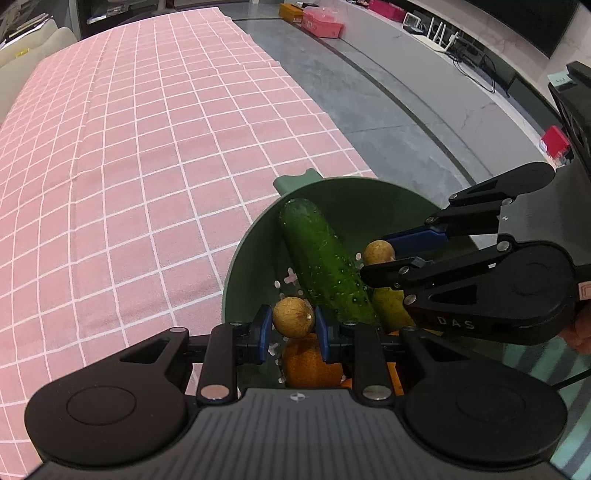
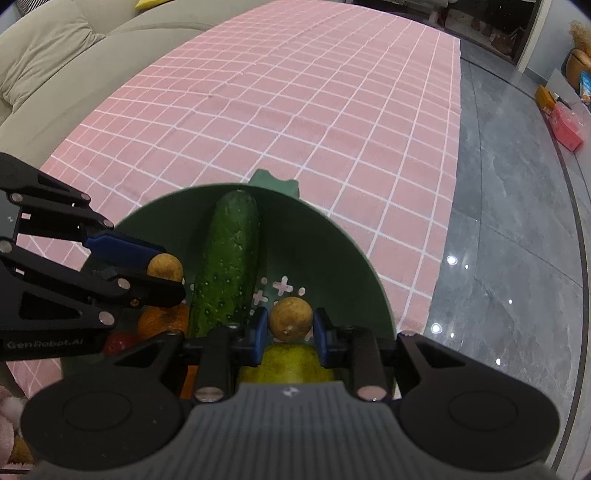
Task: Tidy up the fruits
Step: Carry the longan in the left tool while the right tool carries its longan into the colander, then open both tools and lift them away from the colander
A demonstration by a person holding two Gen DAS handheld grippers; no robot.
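Note:
A green strainer bowl (image 1: 343, 199) (image 2: 332, 236) stands at the edge of the pink checked cloth. Inside lie a cucumber (image 1: 325, 266) (image 2: 229, 258), an orange (image 1: 310, 365) (image 2: 162, 319), a yellow-green pear (image 1: 391, 310) (image 2: 288, 363) and a small red fruit (image 2: 120, 341). My left gripper (image 1: 293, 323) (image 2: 166, 264) is shut on a small round tan fruit (image 1: 293, 317) (image 2: 165, 266) above the bowl. My right gripper (image 2: 290, 325) (image 1: 384, 253) is shut on a second tan fruit (image 2: 290, 319) (image 1: 377, 252), also over the bowl.
The pink checked cloth (image 1: 147, 147) (image 2: 295, 110) covers the table beyond the bowl. Grey floor (image 2: 509, 240) runs along the right. Pink and orange boxes (image 1: 321, 22) sit far off. A beige sofa (image 2: 48, 55) lies at the far left.

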